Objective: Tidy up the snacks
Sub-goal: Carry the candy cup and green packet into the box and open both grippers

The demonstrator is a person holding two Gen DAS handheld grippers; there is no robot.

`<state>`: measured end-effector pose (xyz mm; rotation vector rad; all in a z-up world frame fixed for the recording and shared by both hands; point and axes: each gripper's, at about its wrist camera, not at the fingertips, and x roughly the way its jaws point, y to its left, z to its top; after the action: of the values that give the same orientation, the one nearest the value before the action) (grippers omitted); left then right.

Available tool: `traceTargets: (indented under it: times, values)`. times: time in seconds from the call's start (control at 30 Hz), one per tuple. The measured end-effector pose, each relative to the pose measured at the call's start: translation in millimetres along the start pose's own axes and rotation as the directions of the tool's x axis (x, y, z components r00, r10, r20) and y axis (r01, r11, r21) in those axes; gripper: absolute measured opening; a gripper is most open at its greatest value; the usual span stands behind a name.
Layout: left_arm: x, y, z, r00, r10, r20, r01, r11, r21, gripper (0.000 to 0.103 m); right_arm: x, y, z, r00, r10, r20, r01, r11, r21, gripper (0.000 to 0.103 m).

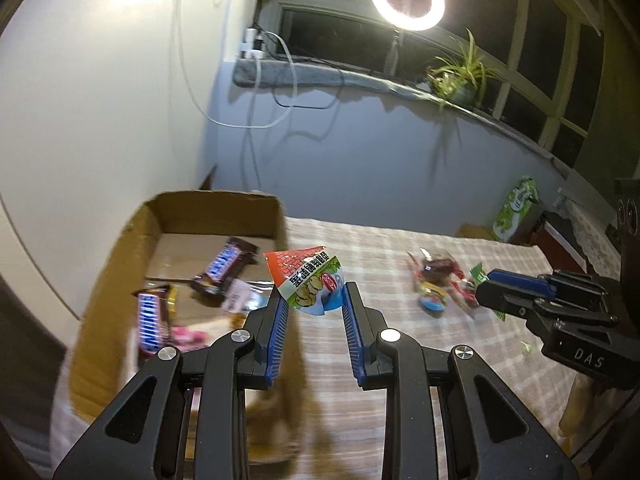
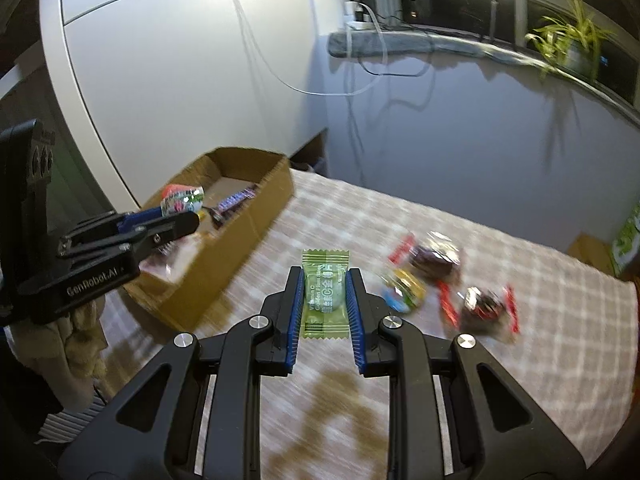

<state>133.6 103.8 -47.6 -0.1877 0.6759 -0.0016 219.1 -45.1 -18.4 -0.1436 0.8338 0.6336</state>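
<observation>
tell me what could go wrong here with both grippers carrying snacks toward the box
1. The left gripper pinches only the lower corner of the potato snack packet, so it may slip out before the cardboard box.
2. The green candy in the right gripper is small and slick; it could twist loose.
3. Both head for one box and might bump.

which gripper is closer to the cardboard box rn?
Left. The left gripper, shut on a potato-print snack pack, sits at the box by its near wall. The right gripper, holding a green candy, is farther out over the tablecloth.
</observation>
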Motion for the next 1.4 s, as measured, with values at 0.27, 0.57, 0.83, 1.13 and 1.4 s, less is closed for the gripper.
traceTargets:
  times: [0.27,0.57,0.83,1.13,1.4]
  values:
    - [-3,41,11,0.998,0.060,0.012,-0.059,0.998,-0.036,0.026,32,36,44,0.997,0.080,0.014,-0.079,0.996,-0.035,0.022]
    - [11,73,21,0.995,0.099,-0.002,-0.099,0.993,-0.065,0.025,78,74,79,0.993,0.119,-0.006,-0.119,0.989,-0.087,0.022]
    - [22,87,24,0.994,0.109,-0.016,-0.110,0.991,-0.080,0.026,117,87,90,0.989,0.136,-0.050,-0.140,0.985,-0.099,0.022]
    - [30,96,27,0.993,0.116,-0.033,-0.119,0.988,-0.097,0.027,144,90,98,0.984,0.156,-0.084,-0.164,0.982,-0.092,0.022]
    - [31,99,26,0.991,0.128,-0.042,-0.132,0.986,-0.098,0.031,149,93,98,0.987,0.142,-0.080,-0.150,0.983,-0.110,0.029]
